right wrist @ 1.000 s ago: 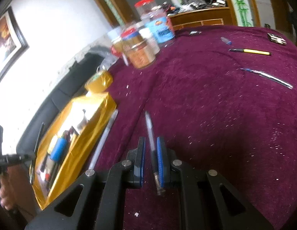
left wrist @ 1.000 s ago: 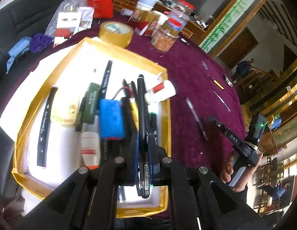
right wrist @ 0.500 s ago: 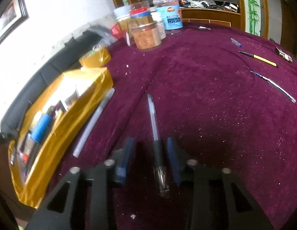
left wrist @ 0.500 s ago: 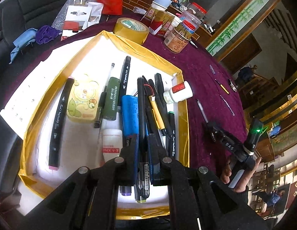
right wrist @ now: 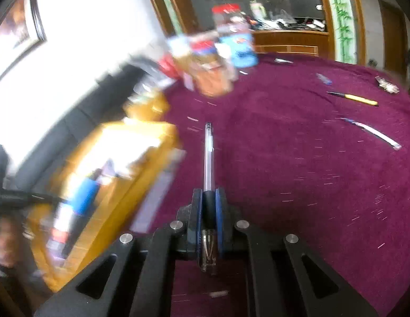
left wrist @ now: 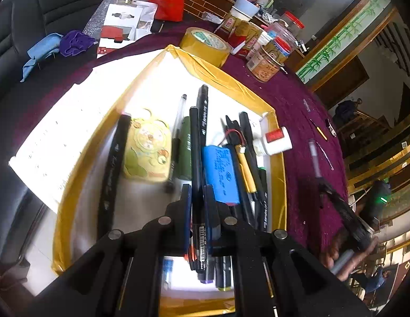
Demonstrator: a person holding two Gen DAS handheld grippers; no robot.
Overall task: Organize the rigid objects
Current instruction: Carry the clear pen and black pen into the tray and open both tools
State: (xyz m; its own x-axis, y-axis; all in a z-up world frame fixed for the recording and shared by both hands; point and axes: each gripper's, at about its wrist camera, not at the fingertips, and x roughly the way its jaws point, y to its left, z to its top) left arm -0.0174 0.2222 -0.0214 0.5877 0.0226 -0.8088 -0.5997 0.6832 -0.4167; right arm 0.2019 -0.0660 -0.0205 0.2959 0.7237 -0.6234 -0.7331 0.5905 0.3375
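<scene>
The long black plastic pen with a barcode label (left wrist: 197,185) is clamped between the blue-padded jaws of the left gripper (left wrist: 197,198) and hangs over the gold-rimmed, white-floored tray (left wrist: 280,174), lying along the row of markers, a blue cylindrical battery pack (left wrist: 220,174) and a yellow cartoon-printed case (left wrist: 148,149) already collected there. Over the tray's right wall, above the maroon velvet tablecloth (right wrist: 297,158), the right gripper (right wrist: 209,211) is clenched on the dark grip section of a clear-barrelled ballpoint pen (right wrist: 209,155), its barrel pointing away from the camera. So two carries seem to be in hand at once: one pen is at the drop-off, the other newly picked. The left side now calls for lowering the pen into a gap between the battery pack and the markers and letting go; the right must bring its pen over the tray wall. A yellow-handled pen (right wrist: 355,98) and a silver-blue pen (right wrist: 374,133) lie farther from the tray, yet to be gathered.
</scene>
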